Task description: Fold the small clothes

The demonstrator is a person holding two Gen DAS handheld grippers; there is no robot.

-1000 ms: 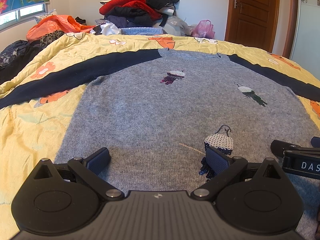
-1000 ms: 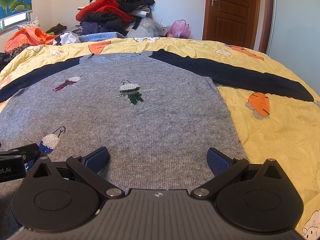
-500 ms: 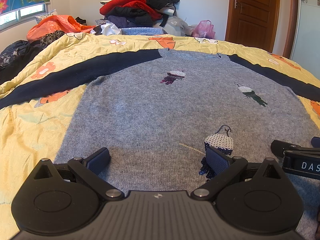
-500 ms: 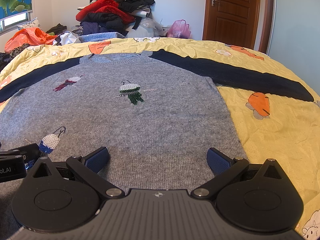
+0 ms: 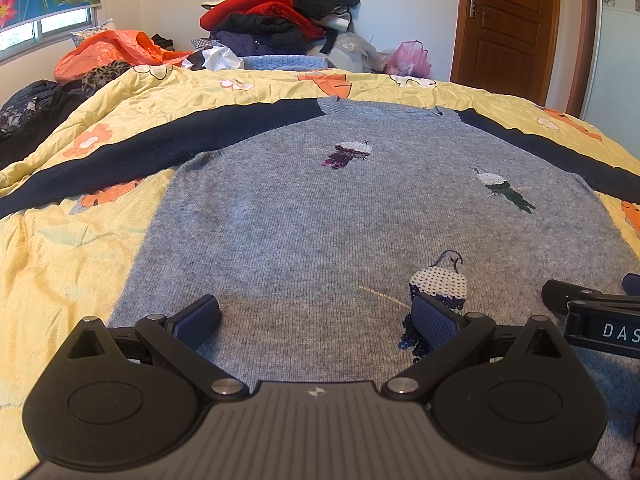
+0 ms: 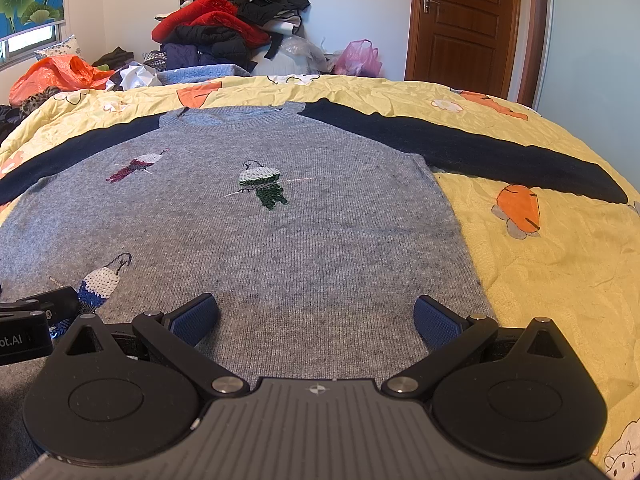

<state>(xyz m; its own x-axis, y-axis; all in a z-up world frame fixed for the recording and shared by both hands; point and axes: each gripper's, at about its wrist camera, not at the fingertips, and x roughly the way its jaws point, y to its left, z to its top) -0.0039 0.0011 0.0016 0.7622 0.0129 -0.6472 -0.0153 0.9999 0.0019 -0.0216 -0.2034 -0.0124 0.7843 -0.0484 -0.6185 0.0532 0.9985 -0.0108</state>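
A grey knitted sweater (image 5: 320,216) (image 6: 280,240) with navy sleeves and sequin birds lies flat, front up, on a yellow quilt (image 5: 60,248). Its sleeves spread out to both sides: the left one (image 5: 160,148) and the right one (image 6: 480,148). My left gripper (image 5: 316,318) hovers open over the sweater's near hem, left of centre. My right gripper (image 6: 316,316) stands open over the hem near the sweater's right edge. Nothing is between either pair of fingers. Each gripper shows at the edge of the other's view: the right one (image 5: 592,312), the left one (image 6: 36,320).
A tall pile of clothes (image 5: 280,12) (image 6: 228,28) rises beyond the bed's far edge. Orange fabric (image 5: 116,48) and dark garments lie at the far left. A pink bag (image 6: 358,58) and a wooden door (image 6: 468,20) stand at the back right.
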